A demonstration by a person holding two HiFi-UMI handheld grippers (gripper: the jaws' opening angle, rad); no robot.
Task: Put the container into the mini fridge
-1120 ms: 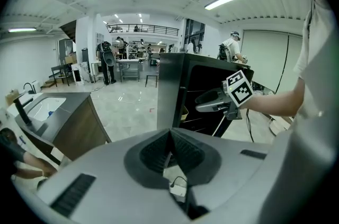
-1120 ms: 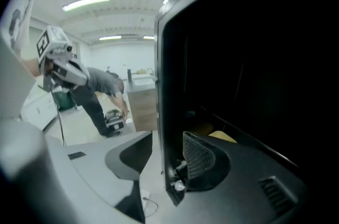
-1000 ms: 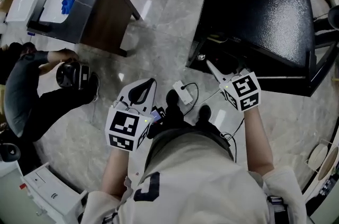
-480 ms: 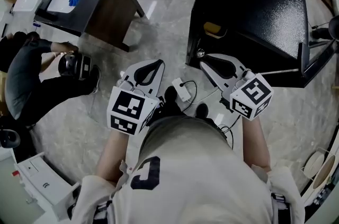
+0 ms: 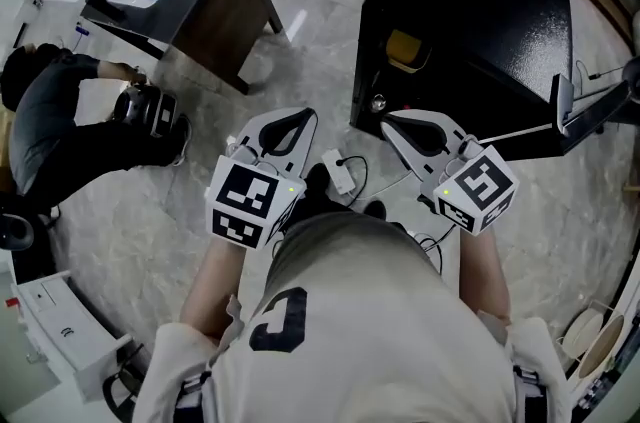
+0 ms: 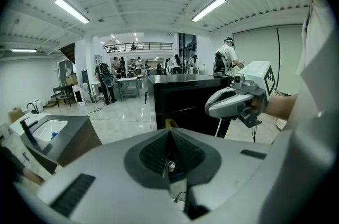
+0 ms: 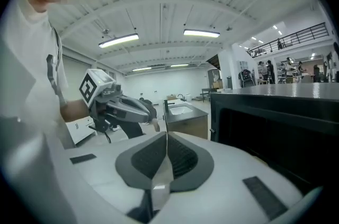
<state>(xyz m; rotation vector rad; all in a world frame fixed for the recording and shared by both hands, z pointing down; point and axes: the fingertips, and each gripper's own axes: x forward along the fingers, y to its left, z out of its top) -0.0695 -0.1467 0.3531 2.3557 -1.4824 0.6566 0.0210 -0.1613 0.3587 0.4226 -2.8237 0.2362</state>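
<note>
Both closed, left gripper (image 5: 298,116) and right gripper (image 5: 390,119) abreast before mini fridge (image 5: 480,1)

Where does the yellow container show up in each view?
Head view: yellow container, upper centre, at the front edge of the black mini fridge.
Left gripper view: centre, low against the fridge's front.
Right gripper view: not visible.
Shared landmark: the fridge.
</note>
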